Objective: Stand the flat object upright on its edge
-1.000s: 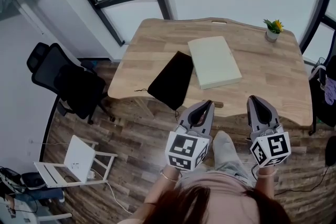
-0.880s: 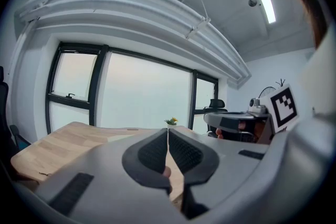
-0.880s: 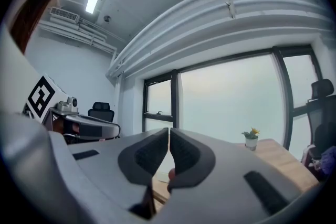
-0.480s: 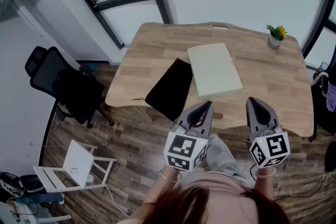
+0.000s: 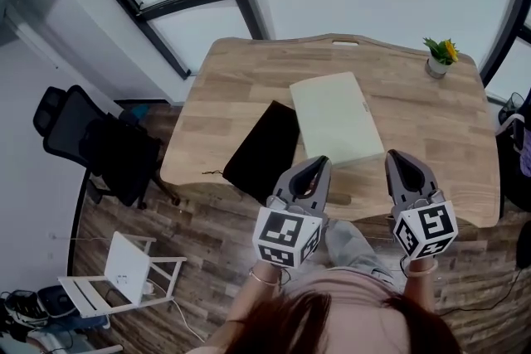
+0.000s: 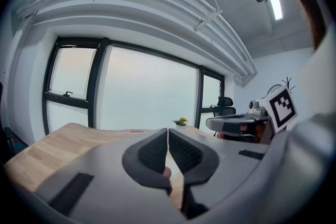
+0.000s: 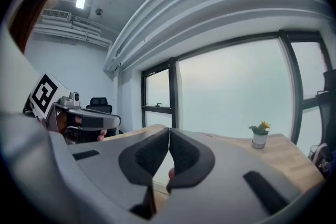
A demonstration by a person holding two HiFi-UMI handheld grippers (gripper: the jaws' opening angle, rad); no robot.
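**Both your jaws are shut and hold nothing; the flat thing lies on the worktop**

Your left gripper is up in the air over the near edge of the worktop. Its jaws are pressed together, tip to tip, and there is nothing between them. Your right gripper is next to it, at about the same height. Its jaws are closed all the way too, and they are empty.

The pale flat object lies flat near the middle of the worktop, just past the tips of your two grippers. No gripper touches it. A black flat pouch lies just beside it on your left. You cannot tell if the two touch. The near corner of the pouch hangs a little over the edge of the worktop.

Far off in the right back corner stands a small pot. In it is a little green plant with a yellow flower. The pot is well apart from the pale flat object.

On the floor to your left are a black office chair and a small white stand.
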